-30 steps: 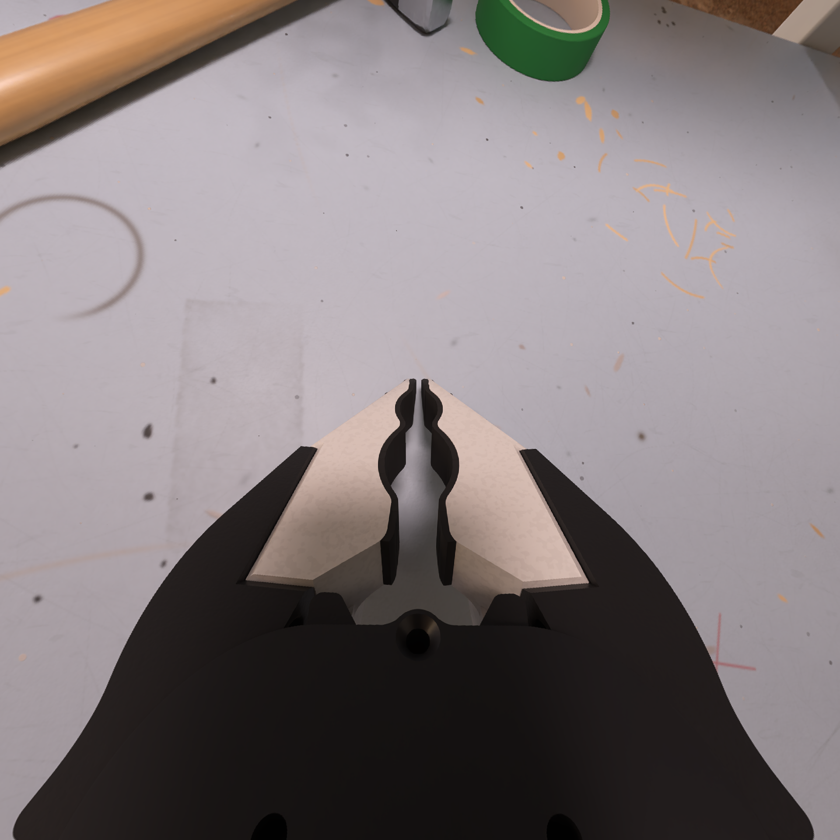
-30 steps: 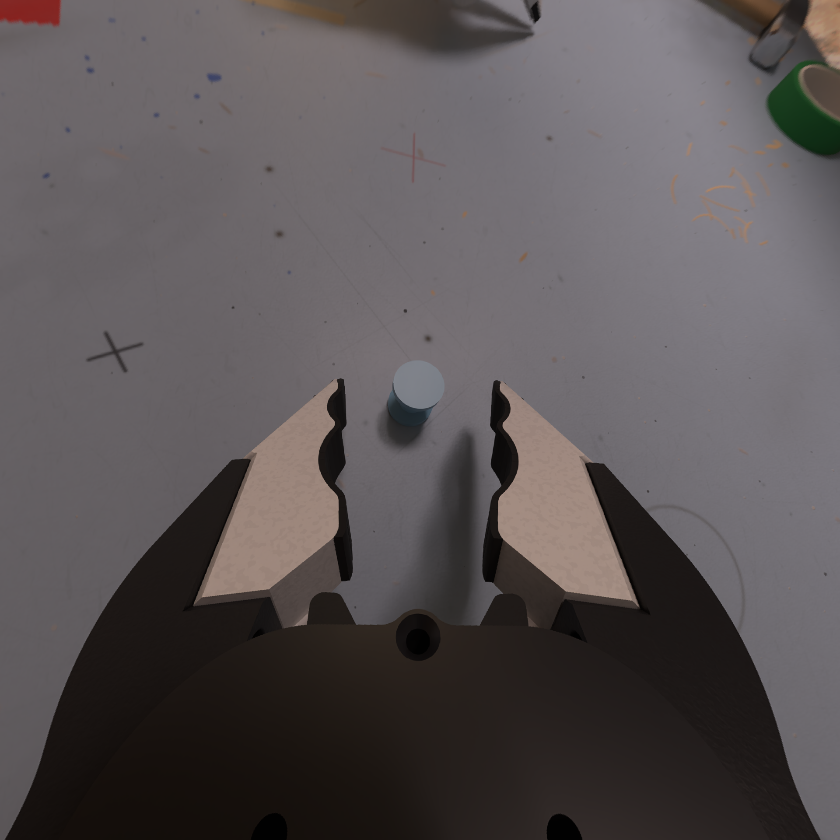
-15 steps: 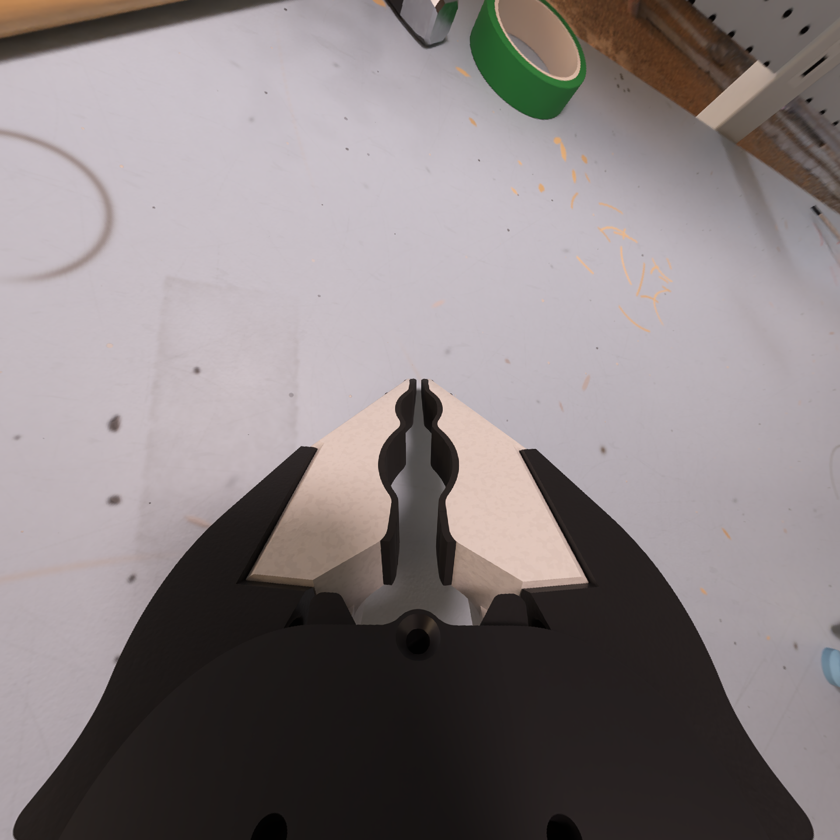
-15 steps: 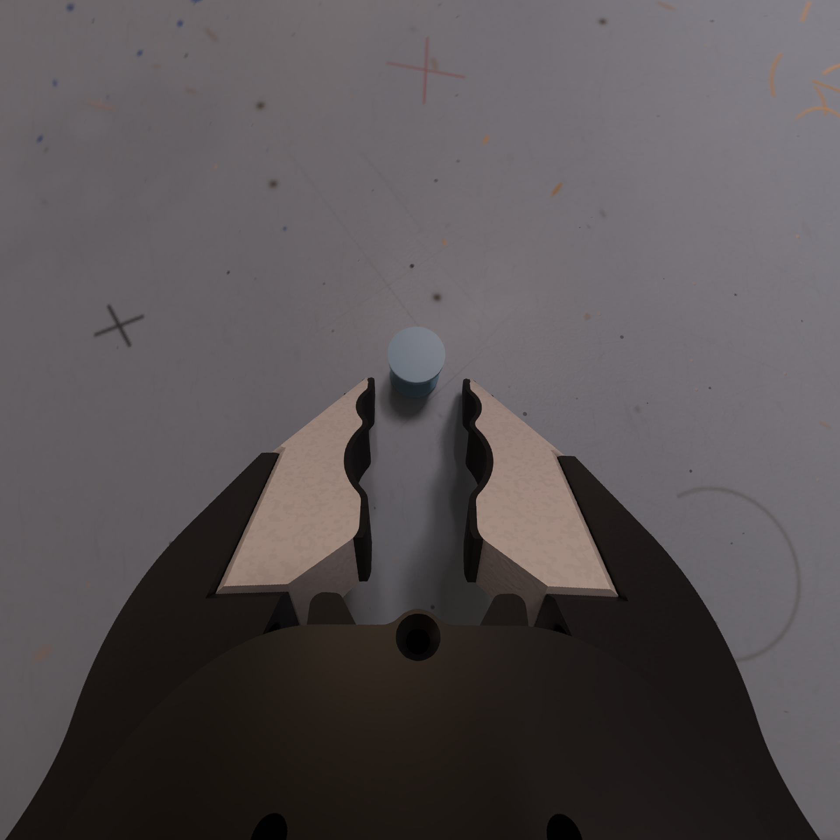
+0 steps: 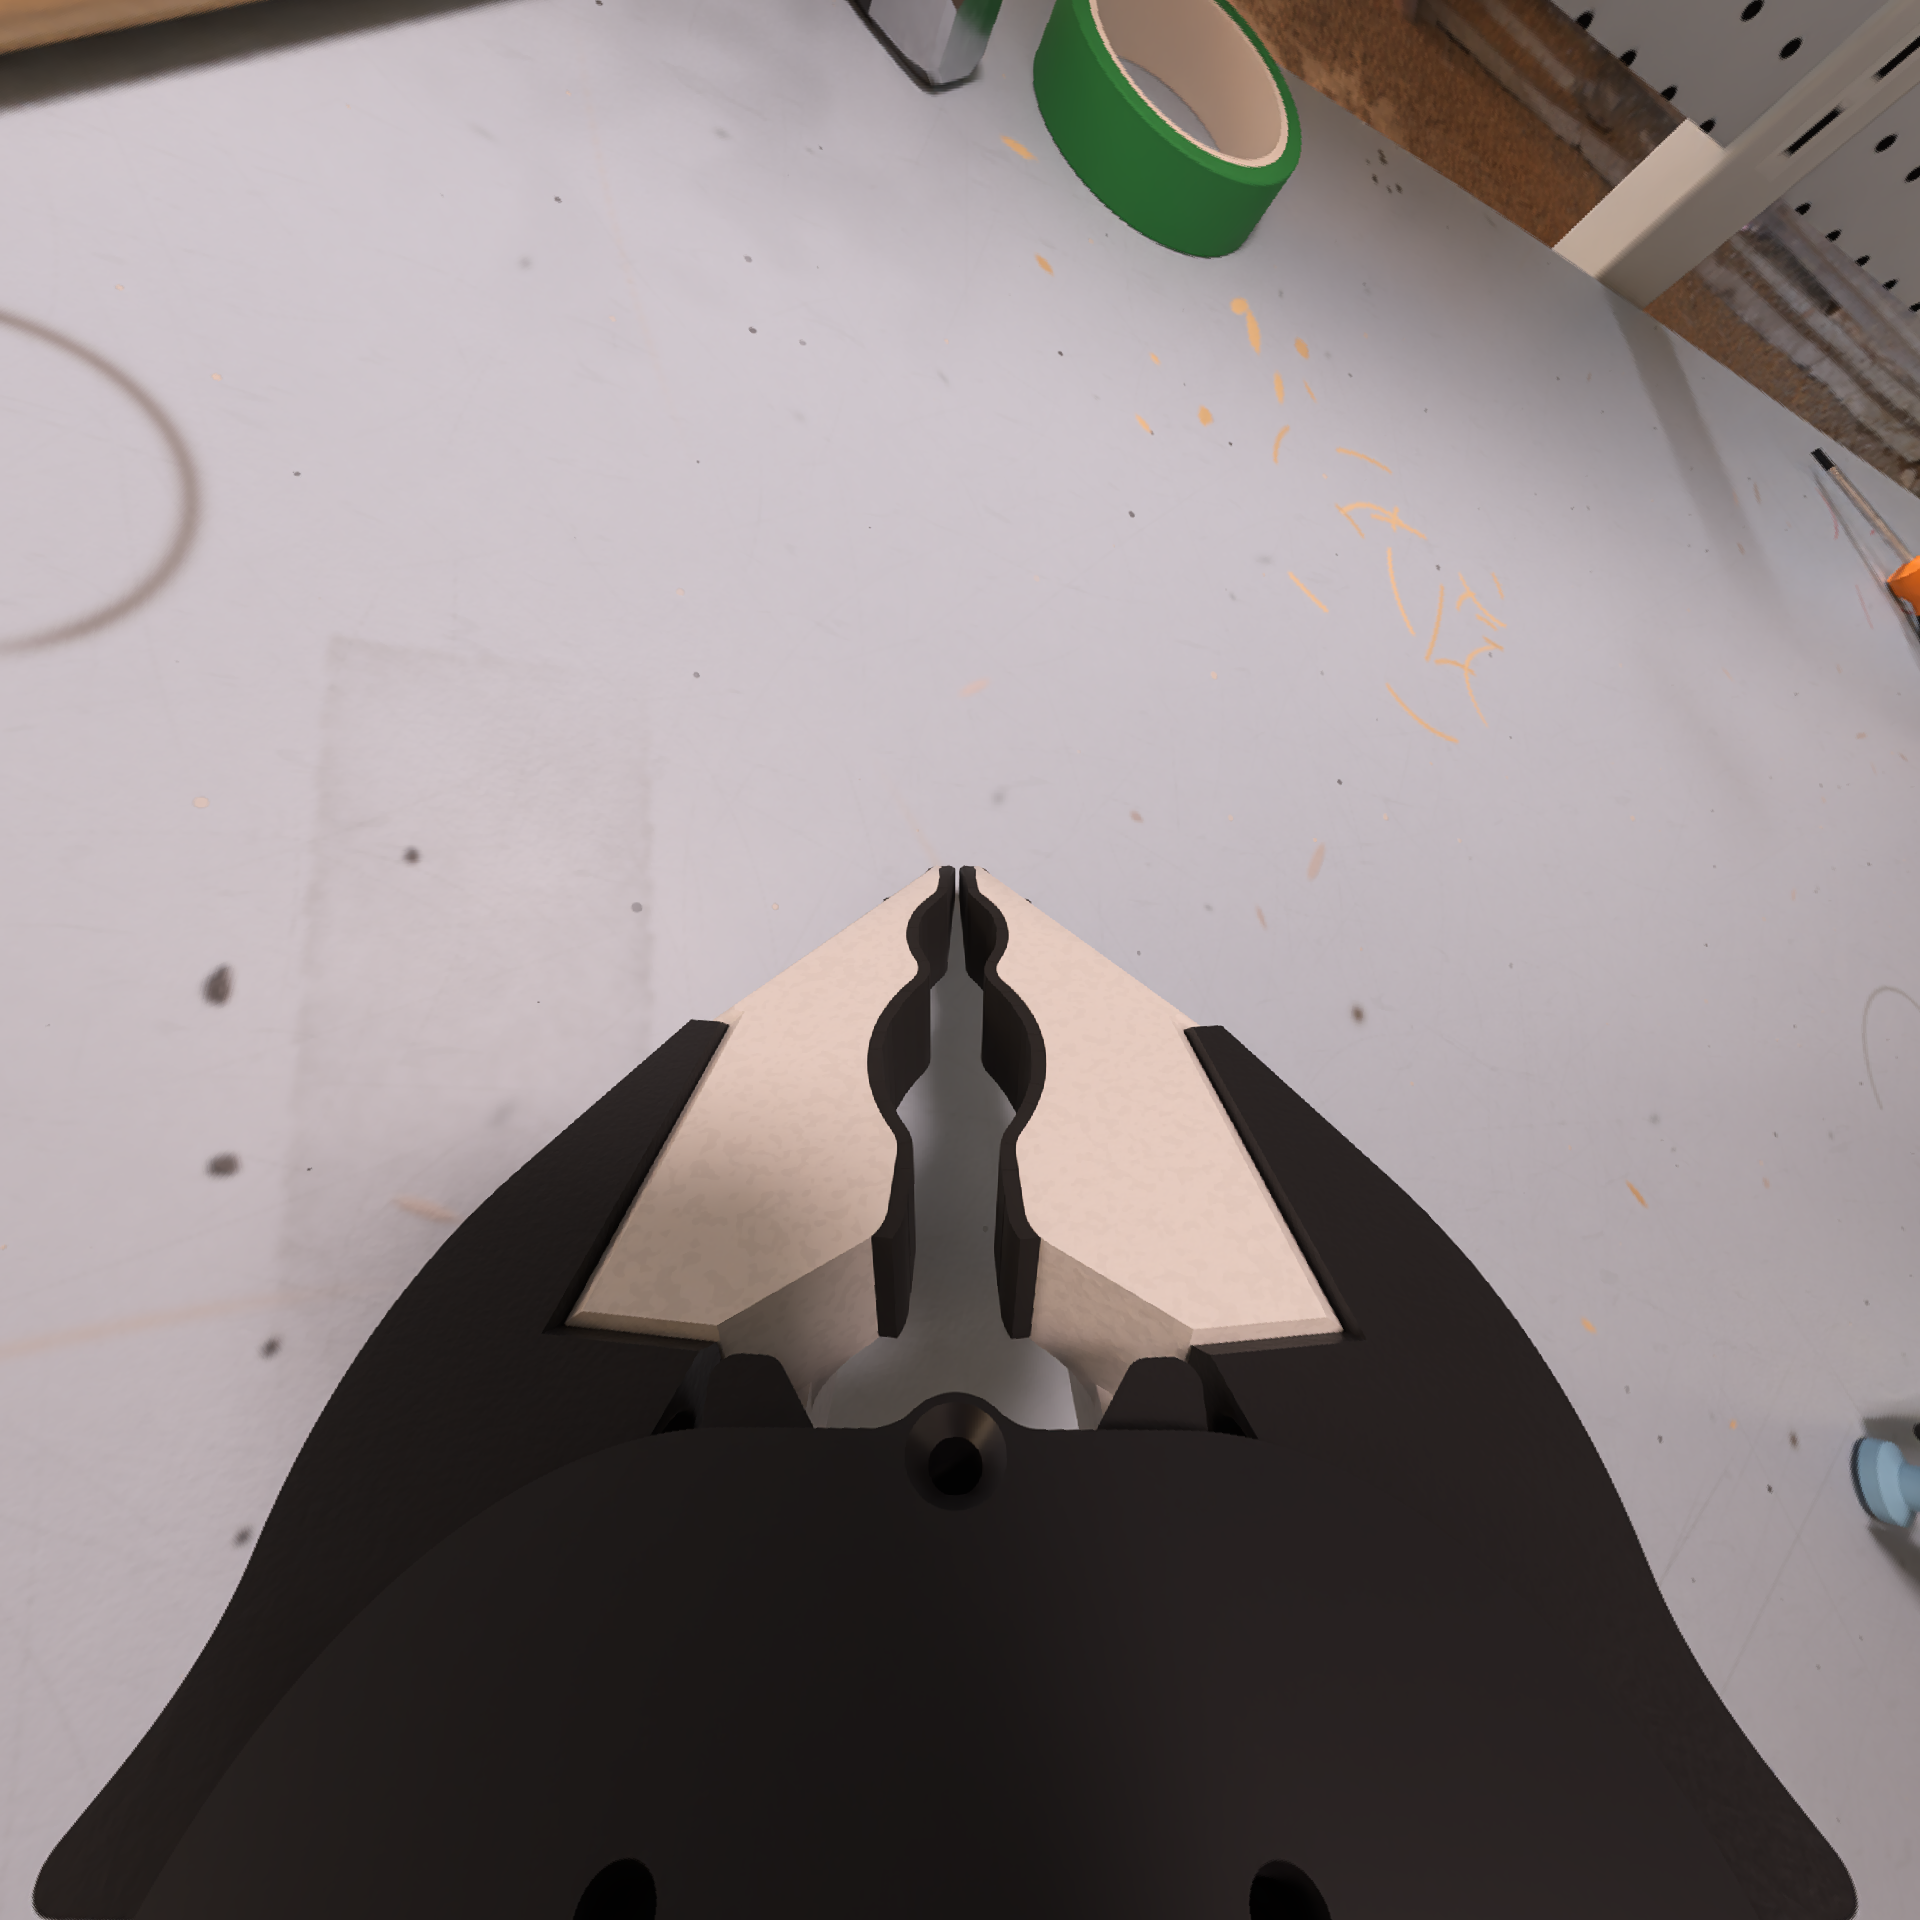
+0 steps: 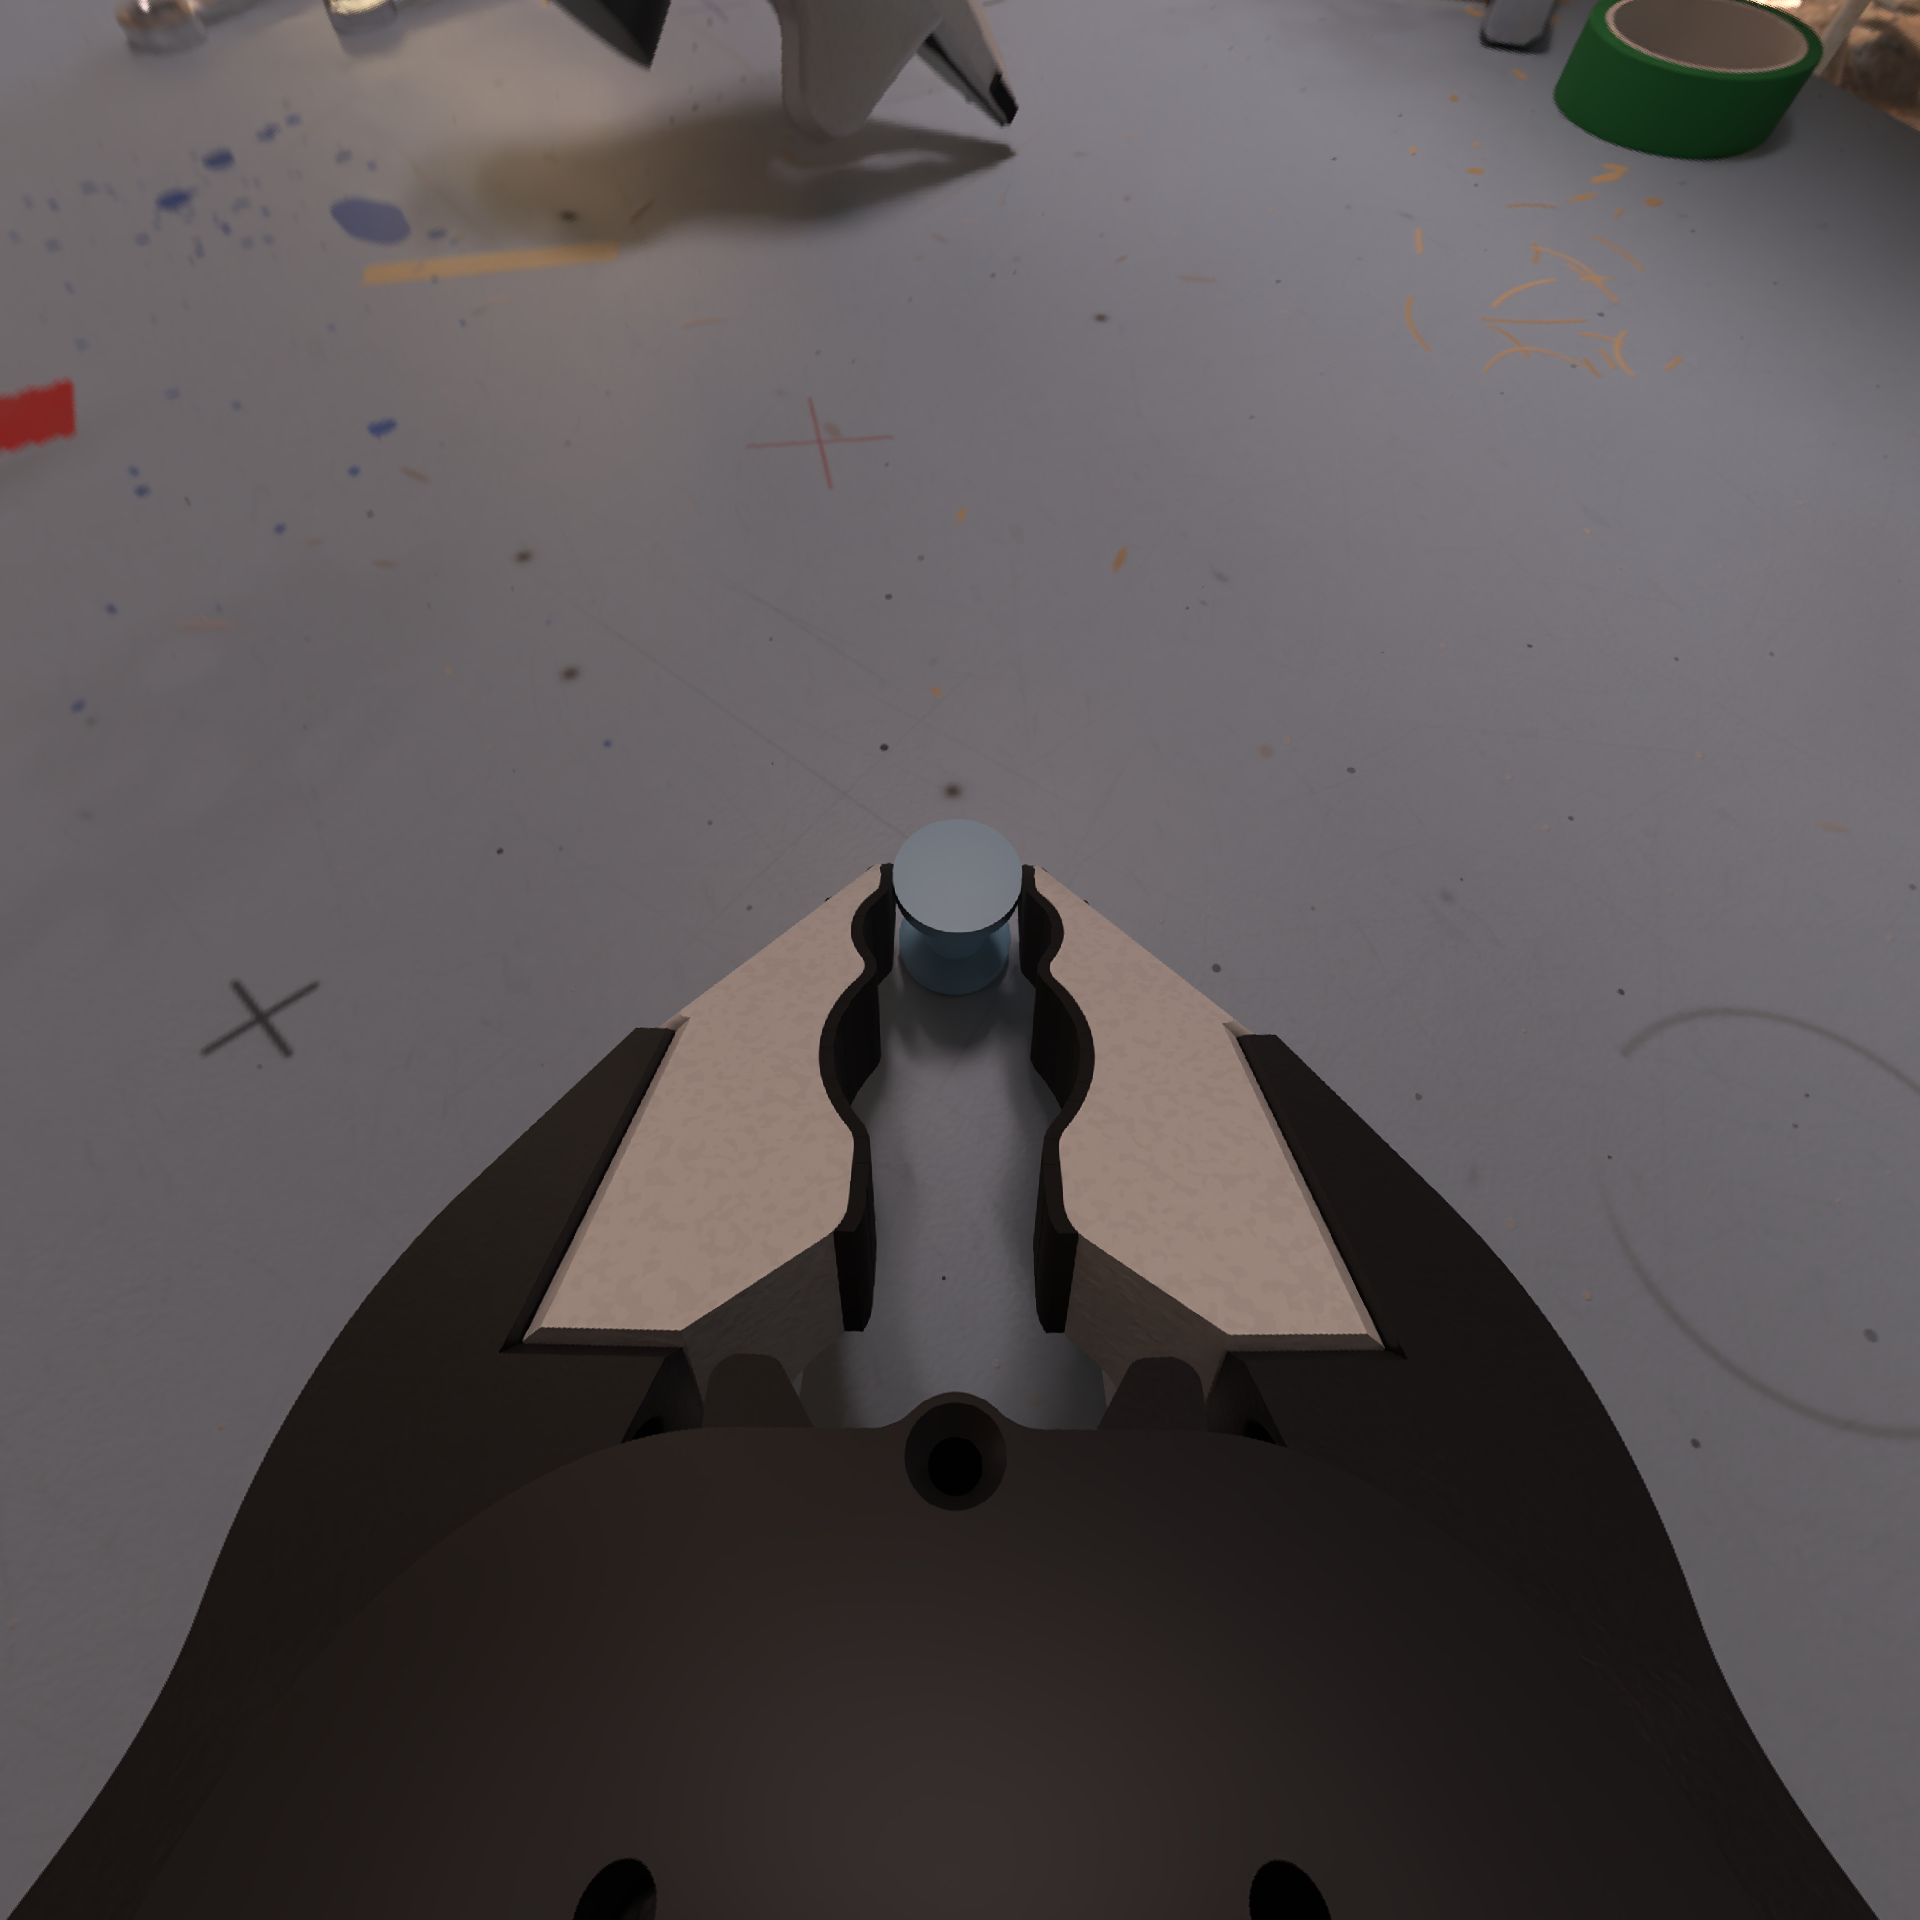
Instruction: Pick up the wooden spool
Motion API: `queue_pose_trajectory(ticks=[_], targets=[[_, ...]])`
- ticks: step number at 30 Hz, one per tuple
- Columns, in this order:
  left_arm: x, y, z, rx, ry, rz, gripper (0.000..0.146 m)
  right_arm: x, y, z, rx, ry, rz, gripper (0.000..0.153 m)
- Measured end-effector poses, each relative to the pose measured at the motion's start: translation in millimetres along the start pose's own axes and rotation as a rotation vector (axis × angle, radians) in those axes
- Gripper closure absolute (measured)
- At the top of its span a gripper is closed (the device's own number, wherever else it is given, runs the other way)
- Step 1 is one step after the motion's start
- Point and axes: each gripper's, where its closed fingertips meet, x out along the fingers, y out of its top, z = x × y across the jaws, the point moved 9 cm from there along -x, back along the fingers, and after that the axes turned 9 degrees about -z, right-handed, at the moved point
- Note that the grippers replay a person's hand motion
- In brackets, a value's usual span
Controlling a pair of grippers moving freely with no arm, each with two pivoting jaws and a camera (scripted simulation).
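Observation:
The spool (image 6: 956, 904) is small and light blue, with round flanges, and stands upright on the grey table (image 6: 1351, 675). My right gripper (image 6: 956, 883) is shut on it, and its fingertips (image 6: 868, 914) press the spool from both sides. The spool also shows at the right edge of the left wrist view (image 5: 1883, 1496). My left gripper (image 5: 954, 873) is shut and empty above bare table. It also shows far off at the top of the right wrist view (image 6: 883, 62).
A green tape roll (image 5: 1153, 135) lies at the back, also in the right wrist view (image 6: 1683, 94). A metal tool (image 5: 925, 42) and a wooden rod (image 5: 208, 21) lie beside it. A pegboard wall (image 5: 1766, 156) bounds the right. Wood shavings (image 5: 1423, 623) litter the table.
My right gripper's jaws have closed from wide open onto the spool, and its view has tilted up to show the far table. My left gripper stayed shut and turned toward the wall.

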Motion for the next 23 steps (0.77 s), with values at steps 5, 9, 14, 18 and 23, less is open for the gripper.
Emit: queue_pose_trajectory(ticks=[5, 9, 14, 18, 23], targets=[[0.3, 0.0, 0.4, 0.003, 0.000, -0.002, 0.145, -2.4, 0.0, 5.8, 0.075, 0.049, 0.047, 0.129], [0.4, 0.0, 0.5, 0.004, 0.001, -0.003, 0.145, -1.2, 0.3, 7.4, 0.097, 0.084, 0.031, 0.129], [0.3, -0.1, -0.1, -0.002, -0.007, -0.003, 0.145, -2.4, 0.0, 8.7, 0.113, 0.105, 0.051, 0.129], [0.4, 0.0, 0.0, -0.001, -0.005, -0.003, 0.145, -3.4, 0.0, 8.6, 0.111, 0.107, 0.063, 0.129], [0.5, -0.1, -0.1, 0.000, -0.004, -0.003, 0.145, -4.2, -0.1, 9.2, 0.117, 0.117, 0.075, 0.129]])
